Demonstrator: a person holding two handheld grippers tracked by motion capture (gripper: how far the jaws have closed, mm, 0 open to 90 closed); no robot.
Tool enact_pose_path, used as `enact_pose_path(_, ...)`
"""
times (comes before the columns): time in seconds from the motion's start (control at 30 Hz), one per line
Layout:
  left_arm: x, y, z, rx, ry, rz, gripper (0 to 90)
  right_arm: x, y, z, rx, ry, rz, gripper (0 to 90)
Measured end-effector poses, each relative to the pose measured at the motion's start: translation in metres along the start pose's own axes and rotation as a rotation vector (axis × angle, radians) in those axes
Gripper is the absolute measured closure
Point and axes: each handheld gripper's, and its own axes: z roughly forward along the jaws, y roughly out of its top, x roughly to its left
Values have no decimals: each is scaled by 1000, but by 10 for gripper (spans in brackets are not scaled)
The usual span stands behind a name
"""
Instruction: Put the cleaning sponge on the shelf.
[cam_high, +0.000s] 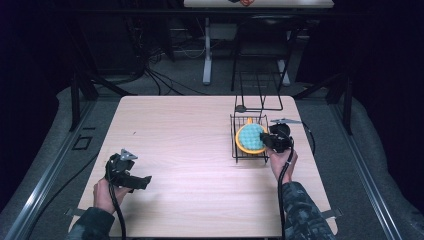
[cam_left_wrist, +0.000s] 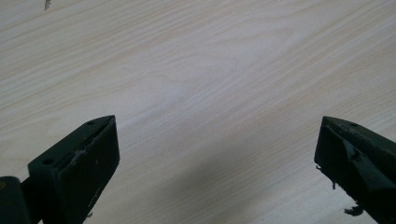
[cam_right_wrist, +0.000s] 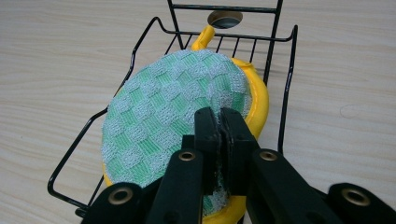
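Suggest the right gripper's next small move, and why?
Probably open the jaws. The right gripper is shut on the round green-checked, yellow-edged sponge pad, which already lies inside the black wire basket; or lift, if it's coming out. The left gripper is open over bare wooden table.

No legible text, label, brand, number or sign found in any view. The wooden table (cam_high: 190, 150) carries bare grain and no markings. The round green-and-yellow scrubbing pad (cam_right_wrist: 177, 121) in the black wire rack (cam_right_wrist: 140, 42) shows a woven check pattern with no lettering. The black gripper bodies carry no readable marking.
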Motion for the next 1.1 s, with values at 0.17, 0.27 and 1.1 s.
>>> enact_pose_path(0.17, 0, 0, 0, 2, -1, 2, 0, -1, -1, 2, 10, -1, 5, 867)
enact_pose_path(0.27, 0, 0, 0, 0, -2, 1, 0, -2, -2, 4, 12, 0, 15, 867)
enact_pose_path(1.1, -1, 0, 0, 5, -4, 8, 0, -5, -6, 13, 18, -7, 45, 851)
